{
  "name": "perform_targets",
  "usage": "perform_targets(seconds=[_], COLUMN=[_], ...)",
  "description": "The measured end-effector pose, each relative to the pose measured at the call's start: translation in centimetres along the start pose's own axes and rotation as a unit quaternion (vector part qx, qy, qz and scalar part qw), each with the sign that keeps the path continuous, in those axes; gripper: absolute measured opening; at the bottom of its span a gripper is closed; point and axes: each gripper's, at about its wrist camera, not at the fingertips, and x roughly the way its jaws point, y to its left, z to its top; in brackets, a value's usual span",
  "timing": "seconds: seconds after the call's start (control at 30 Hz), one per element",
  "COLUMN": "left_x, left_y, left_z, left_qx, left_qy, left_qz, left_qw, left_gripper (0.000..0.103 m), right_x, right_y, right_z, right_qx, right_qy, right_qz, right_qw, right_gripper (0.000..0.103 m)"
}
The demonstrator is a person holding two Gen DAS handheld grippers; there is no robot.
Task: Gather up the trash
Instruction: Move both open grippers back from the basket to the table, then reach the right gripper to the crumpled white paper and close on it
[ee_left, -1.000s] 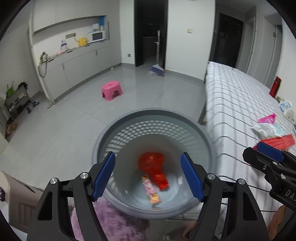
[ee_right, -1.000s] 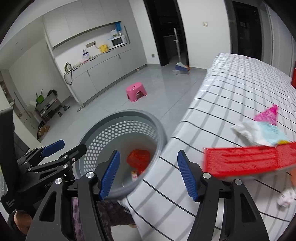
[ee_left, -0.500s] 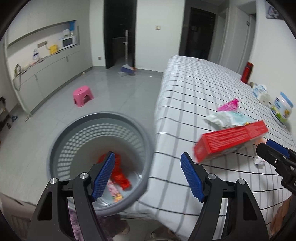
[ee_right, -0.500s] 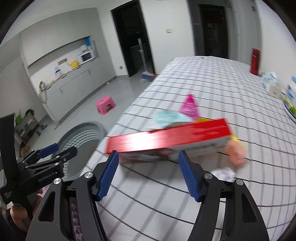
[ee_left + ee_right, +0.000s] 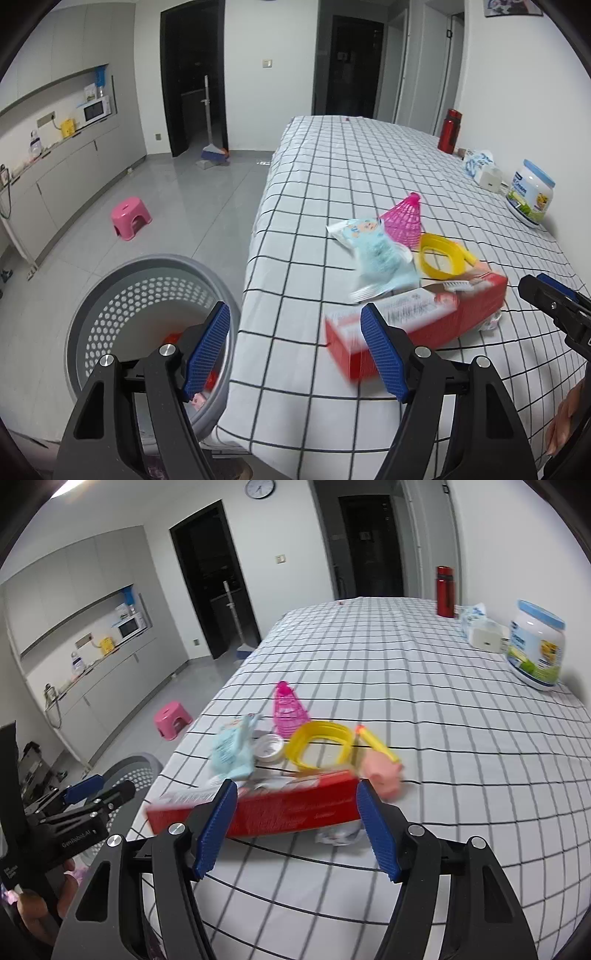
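place: home kitchen-dining room | cues: counter with microwave (image 5: 96, 109), checked tablecloth table (image 5: 351, 177), pink stool (image 5: 131, 212), broom (image 5: 214, 151)

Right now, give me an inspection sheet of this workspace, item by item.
Surface: checked tablecloth, flat.
Job's things: red box, blue wrapper, crumpled paper on the cloth; grey basket on the floor beside it, red trash inside.
Clutter: pink shuttlecock, yellow ring, pink toy, white cap, jar, red bottle, tissue pack.
Grippers: left gripper open, empty; right gripper open, facing the box.
Cables: nothing seen on the table.
Surroundings: pink stool, broom, counter with microwave.
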Motion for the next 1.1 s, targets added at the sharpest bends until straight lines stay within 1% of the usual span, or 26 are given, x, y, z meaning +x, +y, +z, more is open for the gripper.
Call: perform_targets(seconds=[0.13,0.23,0.37,0.57,0.87,1.1], left_x=[0.2,0.4,1.0,1.9,3.5,4.5], left_y=[-0.7,-1.3,-1.9,-2.8,-4.0,-4.5], left_z=[0.0,-0.1,0.2,0.4,0.7,0.8], left_qx=[0.008,0.014,0.018,0.041,0.069,0.079], left_qy=[0.001,0.001,0.007,0.011,0.018,0.023], left_qz=[-0.007,-0.011,-0.018,-0.024,-0.034,-0.041], left_qw=[0.9999,0.9998,0.9997,0.9988,0.9968,0.9958], left_gripper=[0.072,0.072,0.072,0.073,0.073,0.073], right_x=[-0.8,-1.0,-0.6,0.5,3.5,5.0], right_y=[-1.4,-2.4,-3.7,-4.7,-4.8,-4.1], right_z=[-0.7,-1.4,-1.9,-2.8,-3.7,-3.4], right_qx=[0.016,0.025,0.040,0.052,0.055,0.048], right_qy=[-0.002,0.005,0.017,0.033,0.070,0.081], right_qz=[-0.015,-0.024,-0.035,-0.044,-0.044,-0.038], right_qw=[1.000,0.999,0.998,0.997,0.995,0.995], right_gripper=[0.064,0.064,0.064,0.064,0.064,0.064])
